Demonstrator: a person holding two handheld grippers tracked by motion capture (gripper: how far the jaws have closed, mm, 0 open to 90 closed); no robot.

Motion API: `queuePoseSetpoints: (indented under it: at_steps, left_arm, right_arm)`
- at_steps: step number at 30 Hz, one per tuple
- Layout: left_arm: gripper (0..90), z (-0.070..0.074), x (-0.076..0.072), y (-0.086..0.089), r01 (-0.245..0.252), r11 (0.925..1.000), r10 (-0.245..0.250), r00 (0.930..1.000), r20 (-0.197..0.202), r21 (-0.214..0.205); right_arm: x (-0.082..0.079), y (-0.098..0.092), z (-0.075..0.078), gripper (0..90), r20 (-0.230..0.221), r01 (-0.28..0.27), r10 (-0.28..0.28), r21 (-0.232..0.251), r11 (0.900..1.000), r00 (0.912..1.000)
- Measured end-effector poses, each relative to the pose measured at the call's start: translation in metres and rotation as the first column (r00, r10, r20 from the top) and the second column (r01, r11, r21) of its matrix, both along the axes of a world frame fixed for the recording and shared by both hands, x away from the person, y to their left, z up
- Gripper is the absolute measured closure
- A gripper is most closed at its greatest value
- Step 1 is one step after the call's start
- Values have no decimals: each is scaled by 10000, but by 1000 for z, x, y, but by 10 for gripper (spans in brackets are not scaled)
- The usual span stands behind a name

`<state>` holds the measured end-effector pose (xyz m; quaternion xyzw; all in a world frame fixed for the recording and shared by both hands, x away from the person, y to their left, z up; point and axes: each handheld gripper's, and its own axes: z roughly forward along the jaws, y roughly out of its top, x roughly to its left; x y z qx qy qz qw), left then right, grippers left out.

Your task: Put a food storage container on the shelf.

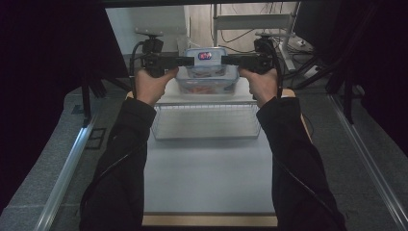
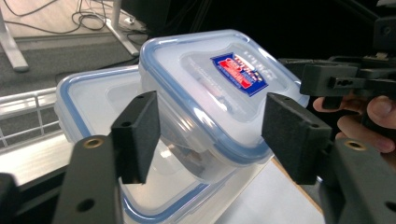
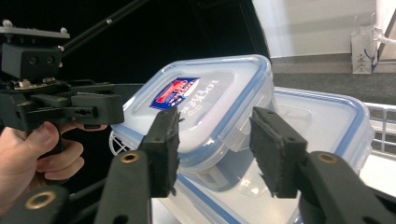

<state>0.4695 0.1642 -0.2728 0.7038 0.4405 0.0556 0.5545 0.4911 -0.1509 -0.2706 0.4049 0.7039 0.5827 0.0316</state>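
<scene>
Beside lidded container [image 2: 219, 93], fingers [image 2: 135, 135] apart

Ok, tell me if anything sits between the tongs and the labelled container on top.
Nothing visible does. The left tongs straddle one corner of the top container and the right tongs straddle its side latch. It sits tilted on a second lidded container, beyond the wire basket.

Both grippers matte black: left gripper [image 1: 185, 61], right gripper [image 1: 230, 59]. Jaws are flat bars with brass-ringed pivot holes, tipped with thick rectangular foam-textured pads [image 2: 136, 135]. Small screw holes in bodies. Round disc mount on top of each. Black cable trails from each down along black long sleeves [image 1: 126, 159]
</scene>
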Motion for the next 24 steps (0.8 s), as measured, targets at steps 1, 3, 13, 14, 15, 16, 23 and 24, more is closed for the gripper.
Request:
queuePoseSetpoints:
  at_steps: [1, 3, 13, 14, 15, 16, 23, 24]
  left_arm:
    - [379, 0, -1, 0, 17, 9999, -18, 10000, 94, 118]
    - [366, 2, -4, 0, -55, 9995, 44, 9995, 318, 326]
    - [617, -2, -46, -1, -140, 9931, -125, 9746, 2235, 1168]
    - [708, -4, -49, -2, -68, 9923, -213, 9741, 2251, 1233]
    - [754, -7, -50, -3, -17, 9910, -276, 9758, 2171, 1335]
    - [796, -9, -49, -5, 57, 9898, -346, 9787, 2023, 1421]
    - [854, -17, -38, -13, -40, 9884, -221, 9853, 1697, 1516]
    - [851, -17, -37, -13, 17, 9896, -260, 9856, 1670, 1441]
  right_arm:
    - [-1, -1, 0, 530, -37, 20, -19, 54, 10000, 10000]
    - [-2, -2, 1, 529, 46, 32, -32, -70, 10000, 10000]
    - [-16, -14, 4, 548, 887, 69, -26, -477, 9988, 9961]
    - [-18, -16, 3, 549, 917, 82, -29, -565, 9984, 9958]
    - [-19, -16, 3, 549, 961, 81, -19, -647, 9979, 9954]
    - [-20, -17, 2, 550, 971, 107, -43, -656, 9978, 9953]
    - [-22, -17, -3, 551, 972, 0, 78, -798, 9968, 9952]
    - [-22, -17, -4, 551, 990, 5, 78, -831, 9965, 9951]
